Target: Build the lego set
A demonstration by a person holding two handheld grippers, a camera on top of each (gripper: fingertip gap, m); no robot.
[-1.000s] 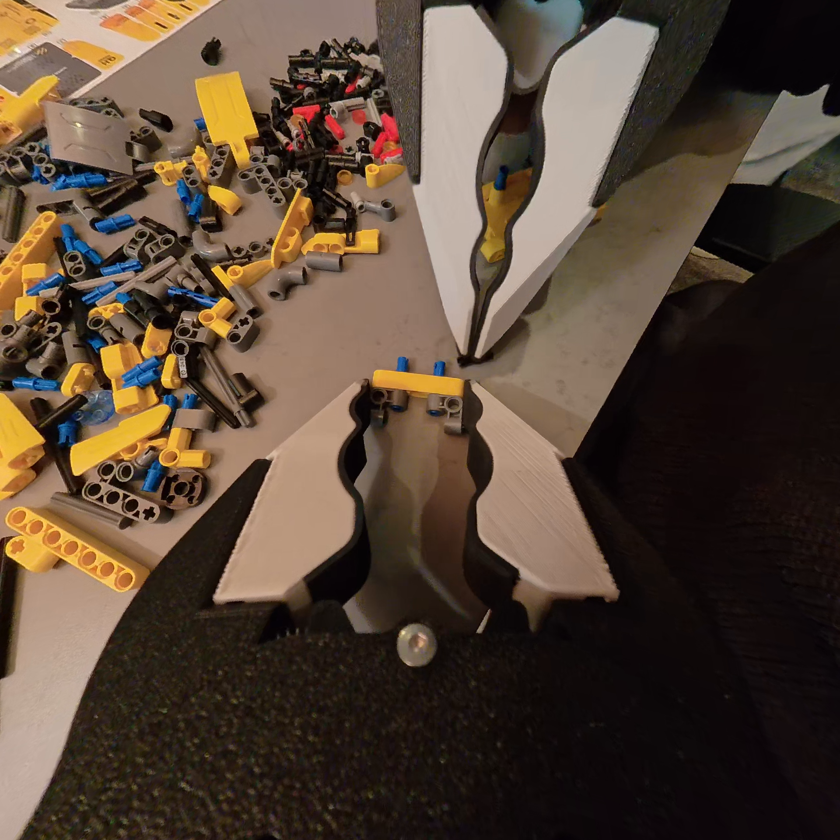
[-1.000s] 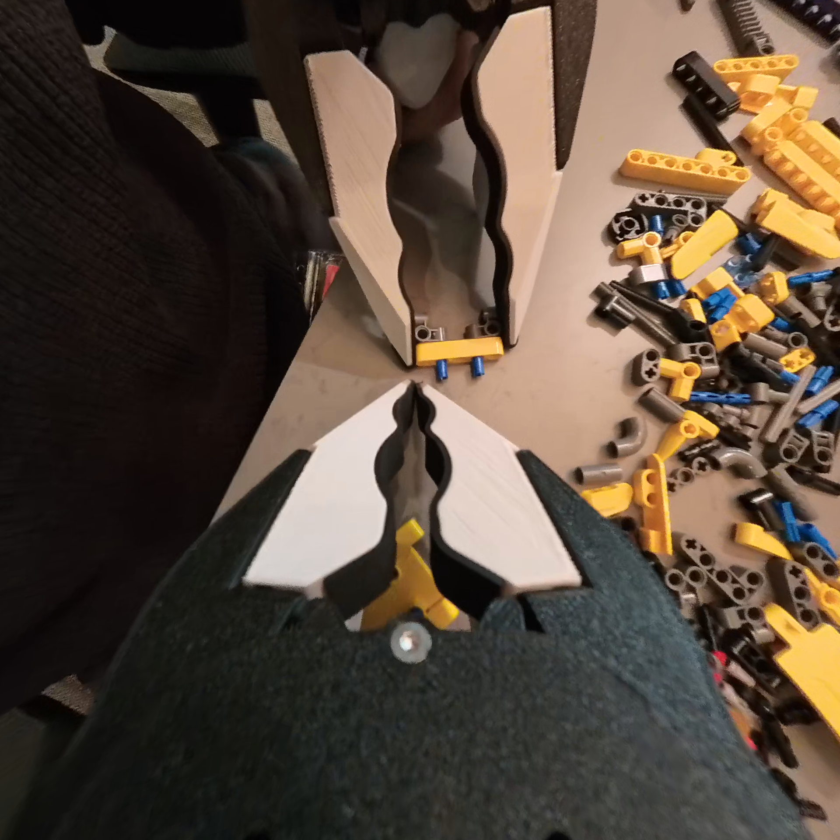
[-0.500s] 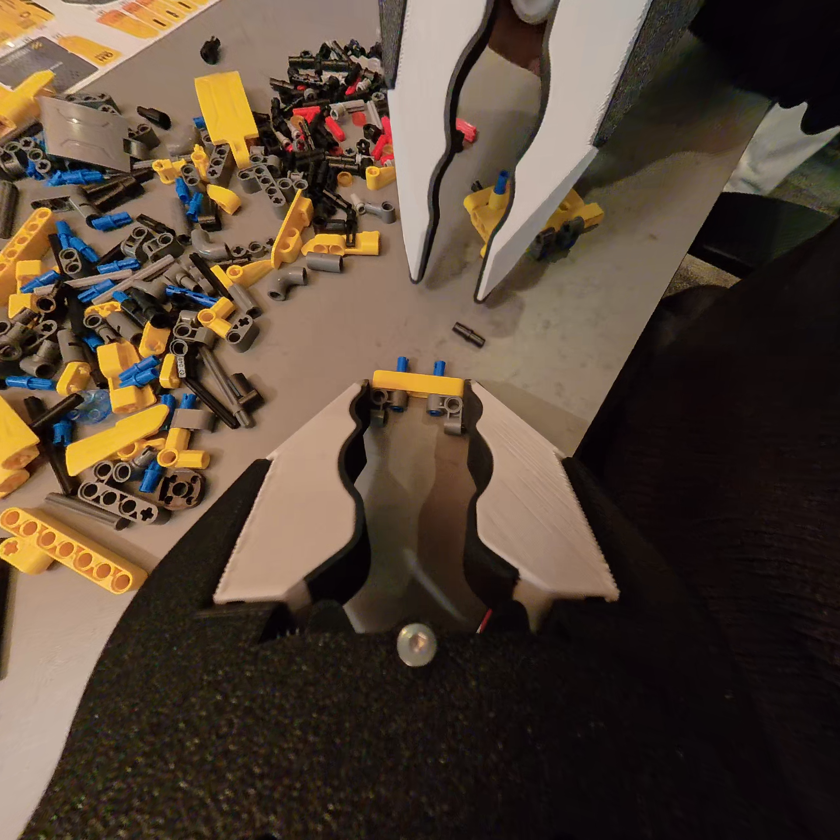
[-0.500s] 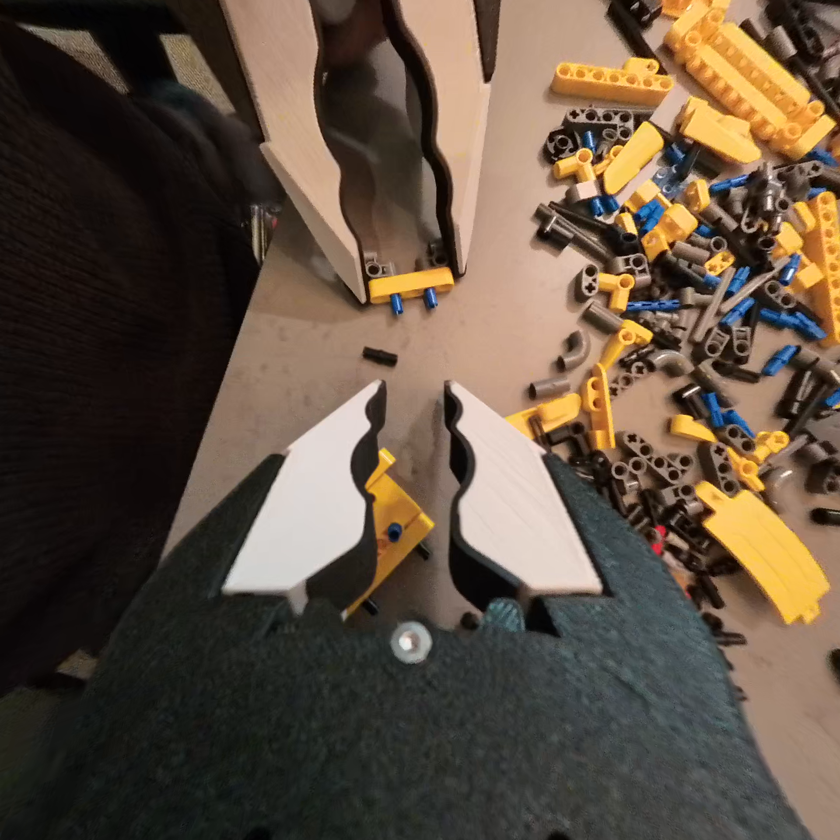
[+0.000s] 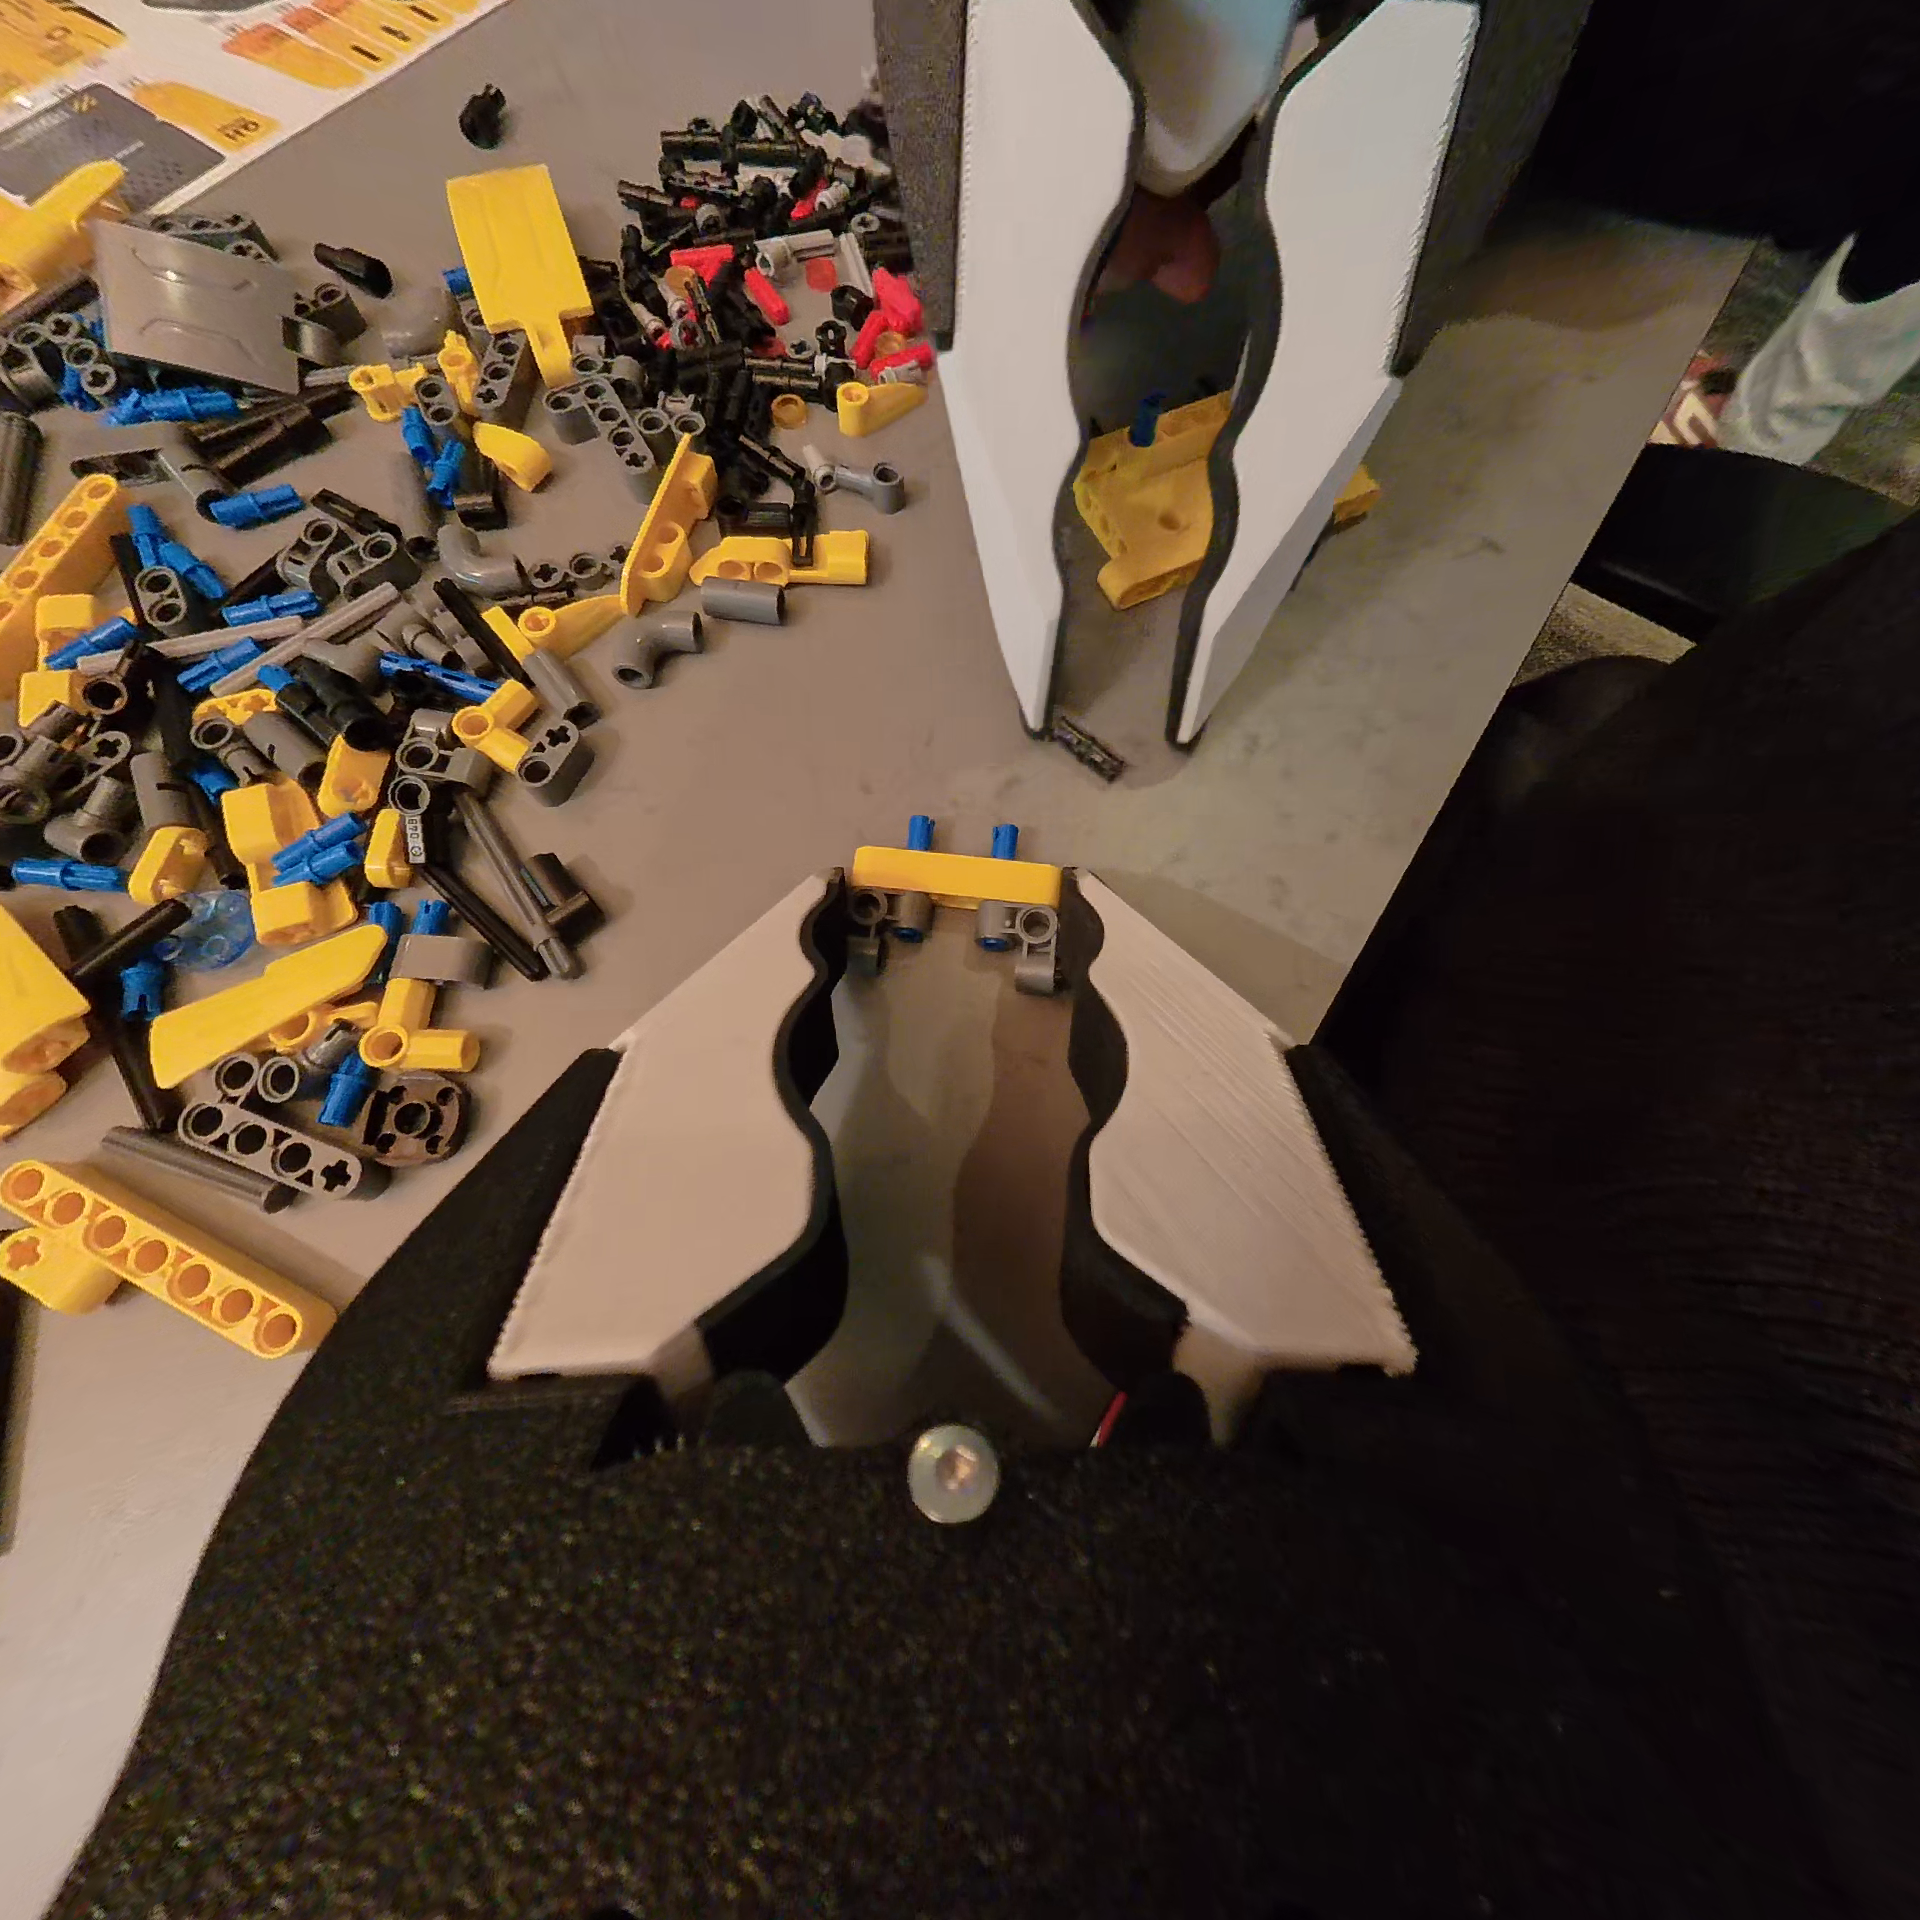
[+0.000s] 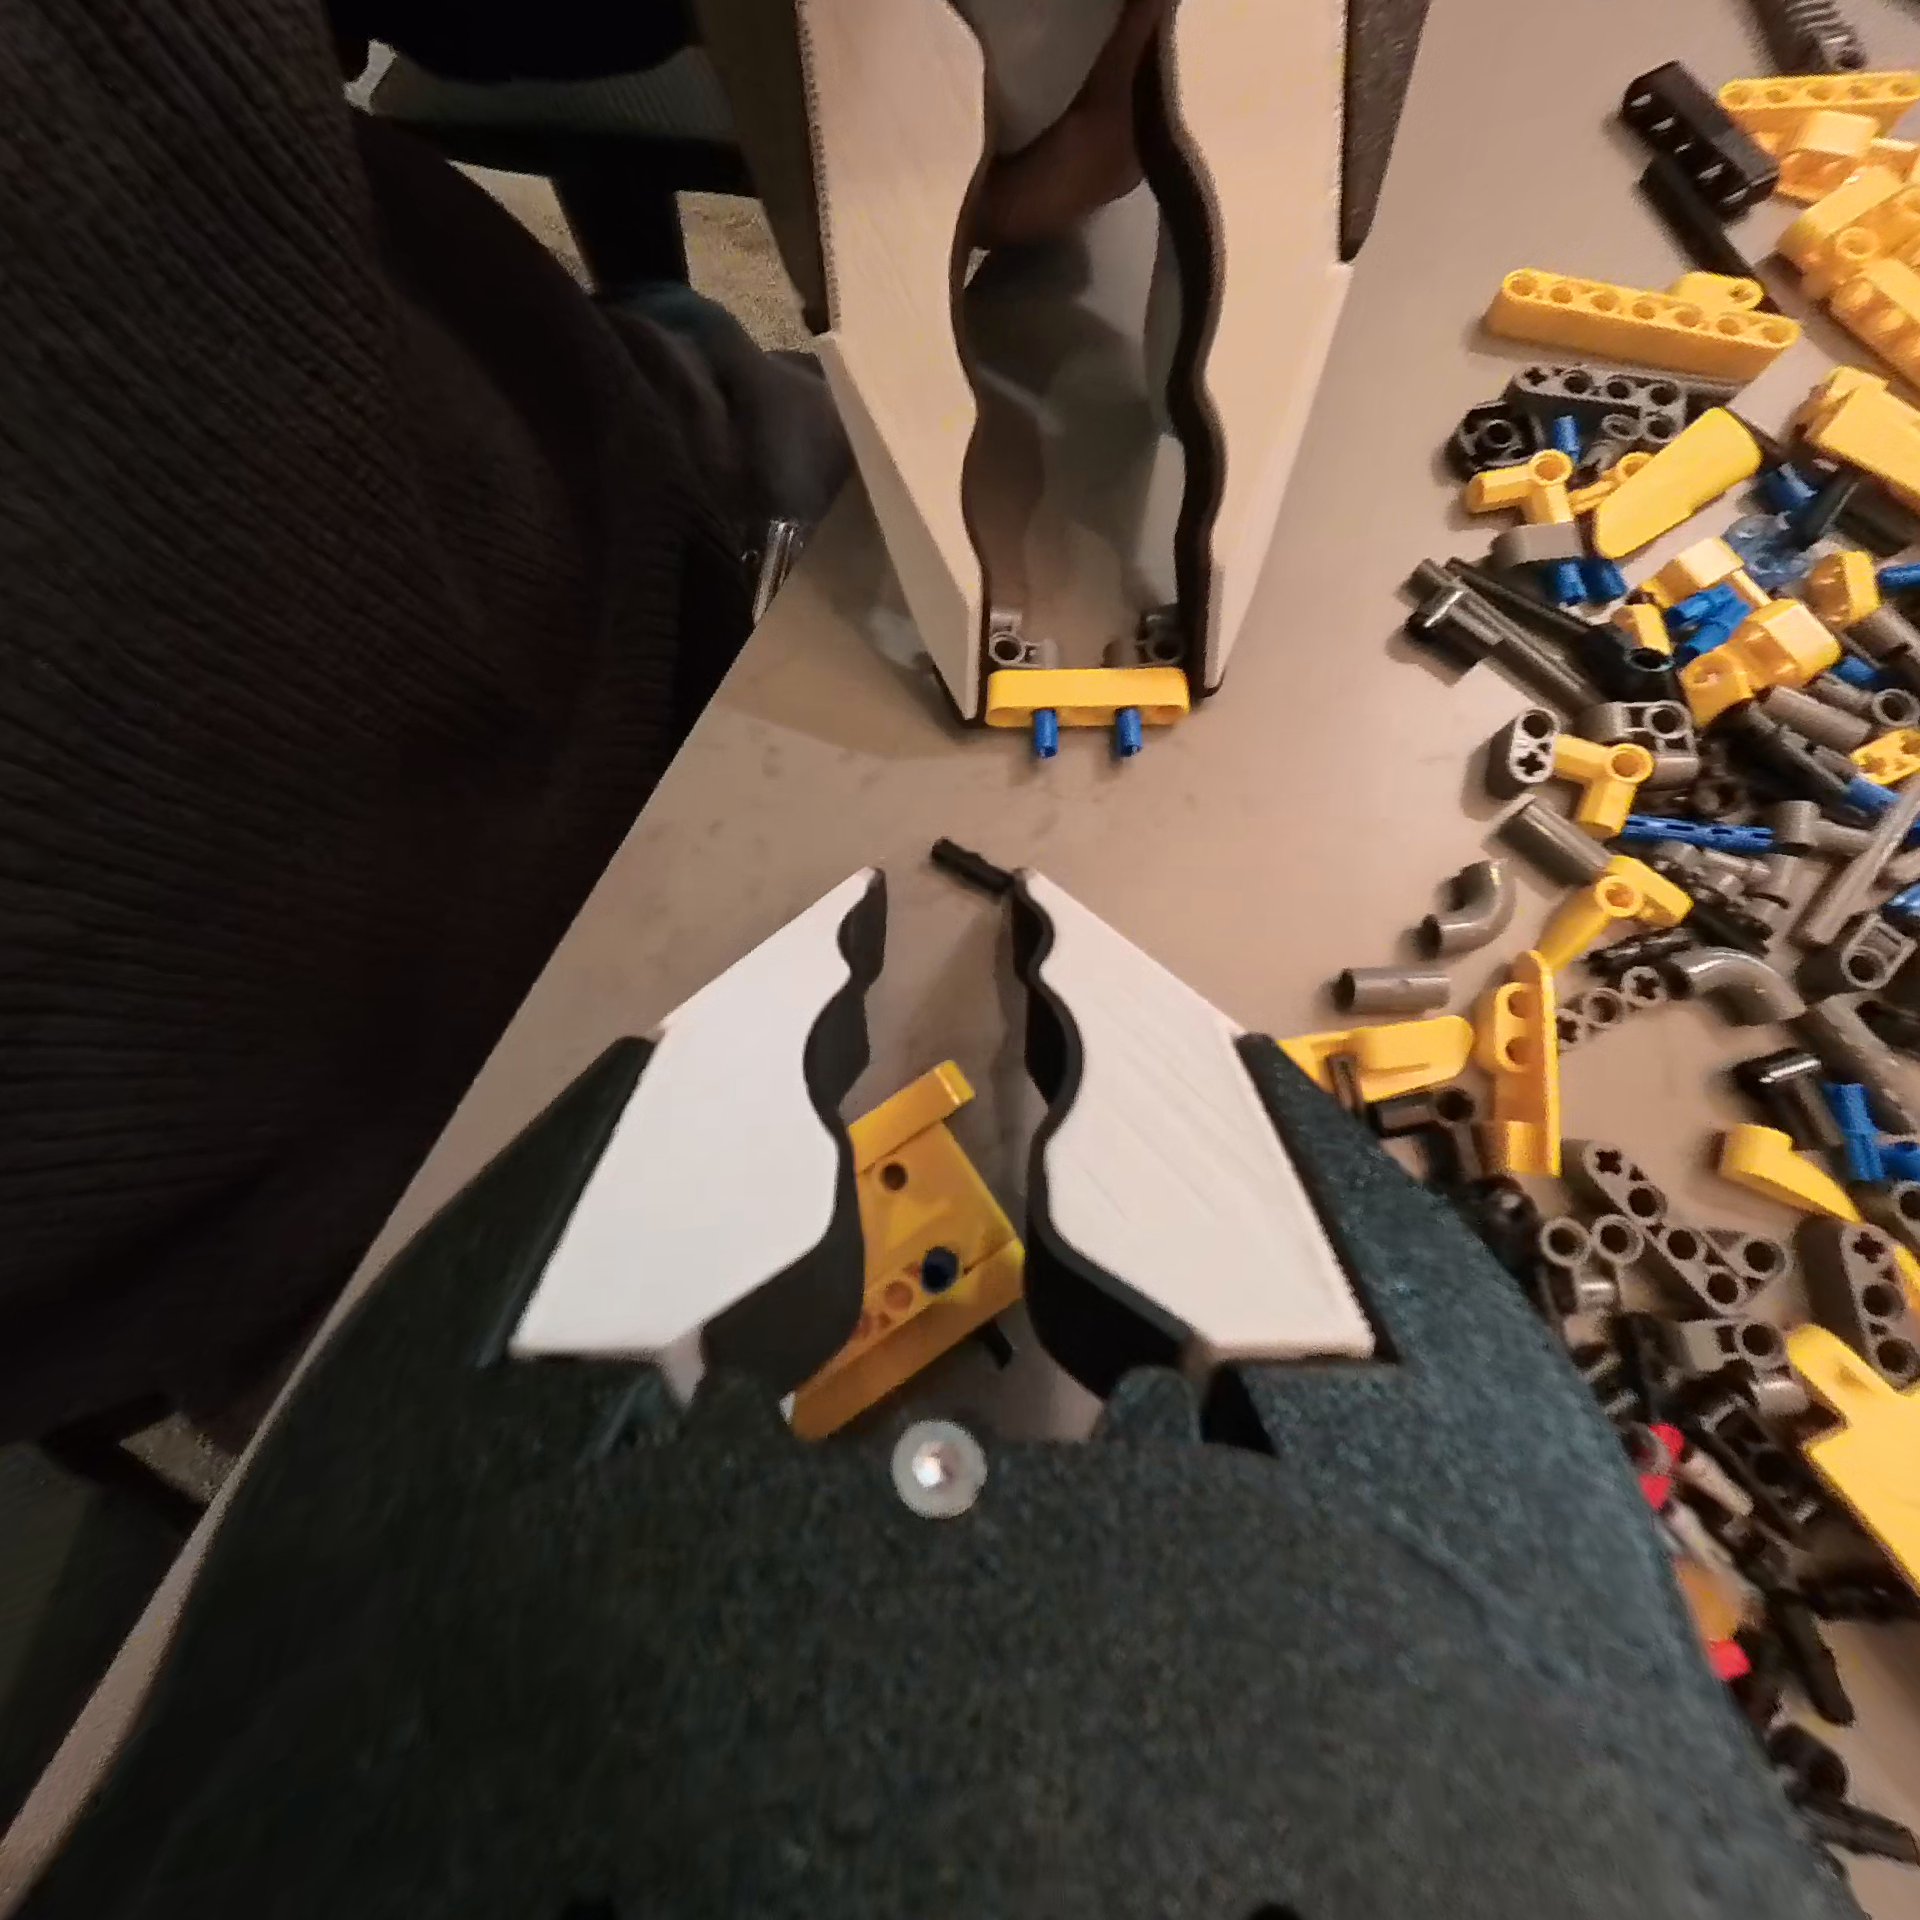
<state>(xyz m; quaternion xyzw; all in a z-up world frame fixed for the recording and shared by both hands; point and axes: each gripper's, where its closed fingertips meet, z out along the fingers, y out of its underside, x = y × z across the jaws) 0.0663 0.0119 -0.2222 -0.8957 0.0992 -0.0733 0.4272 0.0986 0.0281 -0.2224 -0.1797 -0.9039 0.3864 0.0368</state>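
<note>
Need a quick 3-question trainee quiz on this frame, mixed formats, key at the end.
1. True or false: the left hand-held gripper grips a yellow beam with blue pins.
2. What small part lies on the table at the right hand-held gripper's tips? A) black pin B) red pin C) grey elbow
3. Fill in: the right hand-held gripper's jaws are ____.

Key: 1 true. 2 A, the black pin. 3 open, with a yellow assembly on the table seen between its fingers.

Dim warm light, wide-angle edge distortion
</note>
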